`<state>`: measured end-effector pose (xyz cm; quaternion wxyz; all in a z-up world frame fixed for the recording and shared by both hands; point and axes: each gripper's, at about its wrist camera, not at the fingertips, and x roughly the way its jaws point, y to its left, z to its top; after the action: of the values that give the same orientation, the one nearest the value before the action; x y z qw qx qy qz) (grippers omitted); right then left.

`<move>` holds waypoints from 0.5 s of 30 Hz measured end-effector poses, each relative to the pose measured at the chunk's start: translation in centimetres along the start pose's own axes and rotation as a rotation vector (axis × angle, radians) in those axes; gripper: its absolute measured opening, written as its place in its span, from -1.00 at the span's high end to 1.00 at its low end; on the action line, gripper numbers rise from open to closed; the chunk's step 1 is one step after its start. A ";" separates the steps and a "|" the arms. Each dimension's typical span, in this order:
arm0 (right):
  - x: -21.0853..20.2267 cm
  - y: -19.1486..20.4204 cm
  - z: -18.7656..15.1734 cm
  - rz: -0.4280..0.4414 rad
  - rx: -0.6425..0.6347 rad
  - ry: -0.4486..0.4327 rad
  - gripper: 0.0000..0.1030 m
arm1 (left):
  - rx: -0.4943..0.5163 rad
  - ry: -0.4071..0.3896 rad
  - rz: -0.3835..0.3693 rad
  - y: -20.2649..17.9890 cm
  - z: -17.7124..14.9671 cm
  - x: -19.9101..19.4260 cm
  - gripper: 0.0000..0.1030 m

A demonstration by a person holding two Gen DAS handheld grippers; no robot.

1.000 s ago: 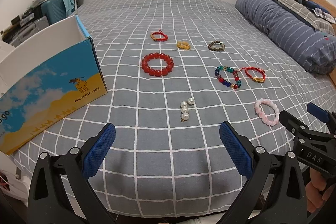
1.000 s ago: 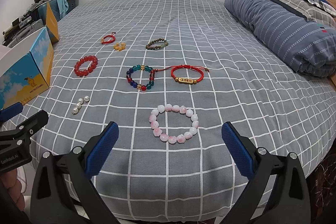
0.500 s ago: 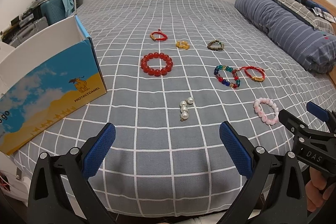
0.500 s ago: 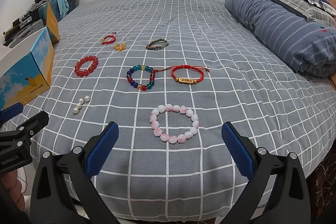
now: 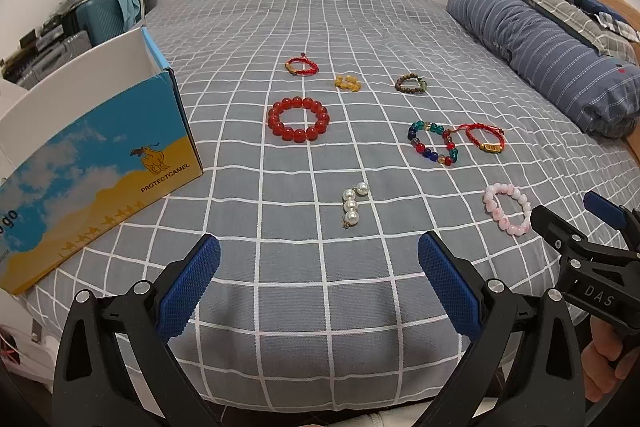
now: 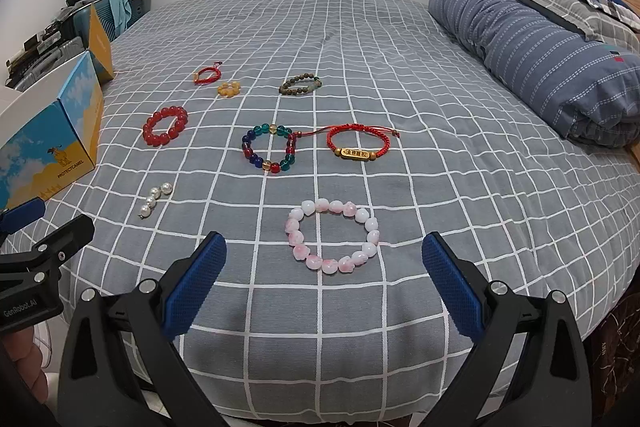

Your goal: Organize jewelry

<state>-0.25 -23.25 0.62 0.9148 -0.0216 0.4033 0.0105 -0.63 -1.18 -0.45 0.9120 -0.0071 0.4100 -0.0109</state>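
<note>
Several bracelets lie on the grey checked bed. A pearl string (image 5: 352, 205) lies just ahead of my open, empty left gripper (image 5: 320, 291). A pink bead bracelet (image 6: 332, 241) lies just ahead of my open, empty right gripper (image 6: 324, 291). Farther off lie a red bead bracelet (image 5: 299, 119), a multicolour bead bracelet (image 6: 269, 148), a red cord bracelet with a gold bar (image 6: 357, 145), a brown bead bracelet (image 6: 300, 85), a small red cord bracelet (image 5: 302, 66) and a yellow bead piece (image 5: 347, 83). An open blue and yellow box (image 5: 92, 163) stands at the left.
A rolled blue striped duvet (image 5: 548, 55) lies along the right side of the bed. A teal suitcase (image 5: 102, 17) and clutter stand beyond the bed's left edge. The bed's near edge (image 5: 320, 387) is right below both grippers.
Both views have shifted very slightly; the grippers stay open and the jewelry has not moved.
</note>
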 end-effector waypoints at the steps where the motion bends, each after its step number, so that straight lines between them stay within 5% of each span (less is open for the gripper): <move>1: 0.0 0.0 0.0 -0.001 0.000 0.000 -0.83 | 0.001 0.001 0.001 0.0 0.0 0.0 -0.89; 15: 0.1 -0.5 2.6 0.008 -0.031 -0.038 -0.83 | -0.016 0.049 -0.064 0.4 3.0 1.7 -0.89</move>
<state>1.75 -23.59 2.38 0.9218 -0.0341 0.3856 0.0209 2.77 -0.77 0.24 0.9007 -0.0271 0.4320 -0.0369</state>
